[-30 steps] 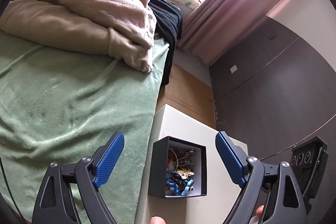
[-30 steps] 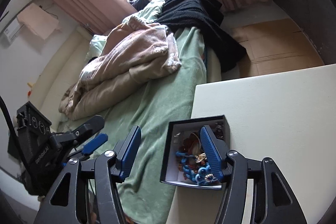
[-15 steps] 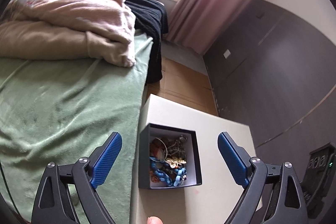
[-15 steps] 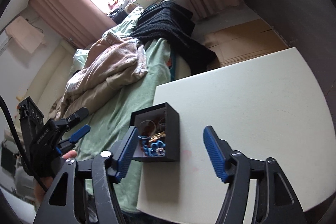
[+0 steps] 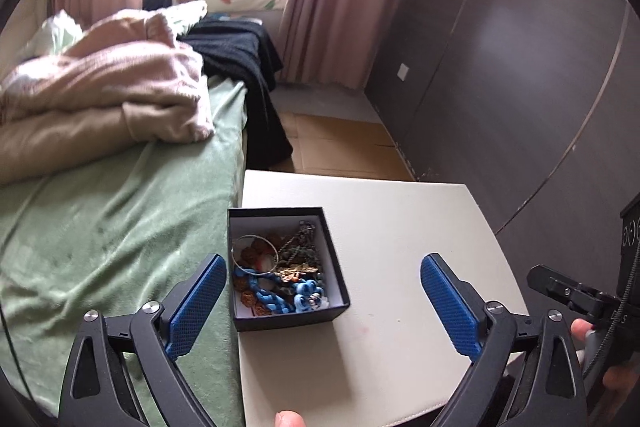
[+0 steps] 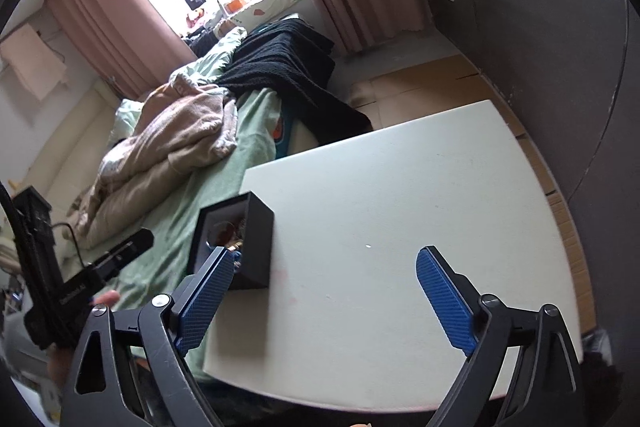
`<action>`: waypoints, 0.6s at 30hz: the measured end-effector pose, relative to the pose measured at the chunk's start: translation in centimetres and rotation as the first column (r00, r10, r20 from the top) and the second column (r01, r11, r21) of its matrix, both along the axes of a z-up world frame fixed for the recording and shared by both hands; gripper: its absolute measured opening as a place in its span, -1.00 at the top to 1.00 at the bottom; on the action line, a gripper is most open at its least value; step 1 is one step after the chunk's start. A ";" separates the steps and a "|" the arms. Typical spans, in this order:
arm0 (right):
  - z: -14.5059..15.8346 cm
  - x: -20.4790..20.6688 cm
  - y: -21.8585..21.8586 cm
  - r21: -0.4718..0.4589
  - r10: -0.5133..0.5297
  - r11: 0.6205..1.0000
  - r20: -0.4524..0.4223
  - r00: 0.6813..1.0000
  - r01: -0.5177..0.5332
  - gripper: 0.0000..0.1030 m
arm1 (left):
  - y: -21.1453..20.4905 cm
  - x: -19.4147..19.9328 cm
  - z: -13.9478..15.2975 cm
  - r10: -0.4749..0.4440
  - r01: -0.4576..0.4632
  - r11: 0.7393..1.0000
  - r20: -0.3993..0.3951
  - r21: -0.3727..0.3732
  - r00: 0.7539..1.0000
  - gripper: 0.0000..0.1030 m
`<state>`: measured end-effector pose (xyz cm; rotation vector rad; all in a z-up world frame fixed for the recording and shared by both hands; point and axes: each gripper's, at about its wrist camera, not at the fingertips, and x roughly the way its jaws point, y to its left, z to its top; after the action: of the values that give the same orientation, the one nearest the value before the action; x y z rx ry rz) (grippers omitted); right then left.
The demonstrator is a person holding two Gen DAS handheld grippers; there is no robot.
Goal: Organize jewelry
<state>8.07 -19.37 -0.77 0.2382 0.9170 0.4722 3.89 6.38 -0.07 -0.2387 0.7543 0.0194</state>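
Both grippers have backed off: the right gripper (image 6: 324, 297), jaws just opening, leaves the small black cardboard jewelry box (image 5: 285, 269) at the white table's (image 5: 400, 227) left edge; the left gripper (image 5: 320, 303) gapes empty too. Sorting probably hasn't begun.

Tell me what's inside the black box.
The black box holds a tangle of jewelry: a silver bangle, blue cord, brown beads, gold chain. Whatever lies beneath the tangle is covered.

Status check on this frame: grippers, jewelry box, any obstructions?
Left gripper open, empty, jaws just widened. Right gripper likewise, nothing between its jaws. Black jewelry box full, at white table edge beside the bed. Nothing blocking.
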 end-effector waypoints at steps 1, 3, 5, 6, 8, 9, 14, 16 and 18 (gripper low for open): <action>0.0 -0.3 -0.3 -0.013 0.004 1.000 0.007 1.000 -0.004 -0.83 | -0.4 -0.4 0.2 0.000 0.000 1.000 0.012 0.015 1.000 -0.94; -0.2 -0.7 -0.9 -0.020 0.012 1.000 0.013 1.000 -0.012 -0.84 | -1.2 -1.2 0.4 -0.004 0.003 0.999 0.033 0.032 0.999 -0.95; -0.3 -1.1 -1.5 -0.018 0.025 1.000 0.018 1.000 -0.025 -0.84 | -1.7 -1.7 0.3 0.001 -0.003 0.999 0.038 0.051 0.999 -0.95; -0.4 -1.3 -1.8 -0.022 0.026 0.999 0.021 0.999 -0.026 -0.84 | -2.1 -2.1 0.2 0.004 -0.006 0.998 0.044 0.056 0.999 -0.95; -0.3 -1.6 -2.2 -0.037 0.028 0.999 0.032 0.999 -0.027 -0.84 | -2.6 -2.5 0.3 0.004 -0.009 0.997 0.057 0.074 0.998 -0.95; -0.2 -1.9 -2.4 -0.041 0.030 0.999 0.041 0.999 -0.029 -0.85 | -2.9 -2.6 0.3 -0.002 -0.003 0.996 0.061 0.084 0.998 -0.95; 0.3 -2.7 -3.4 -0.043 0.015 0.999 0.077 0.997 -0.012 -1.00 | -3.3 -2.4 -0.1 -0.022 0.017 0.994 0.049 0.105 0.999 -0.95; 0.2 -3.0 -3.7 -0.047 0.007 0.999 0.084 0.996 -0.003 -1.00 | -3.5 -2.5 -0.1 -0.021 0.016 0.994 0.051 0.110 0.998 -0.95; 0.2 -3.1 -4.0 -0.056 -0.001 0.998 0.093 0.996 0.006 -1.00 | -3.6 -2.7 0.0 -0.023 0.016 0.992 0.060 0.123 0.998 -0.95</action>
<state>4.92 -23.38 -0.53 0.1655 0.8371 0.4503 1.23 2.75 -0.07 -0.1143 0.6917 0.0395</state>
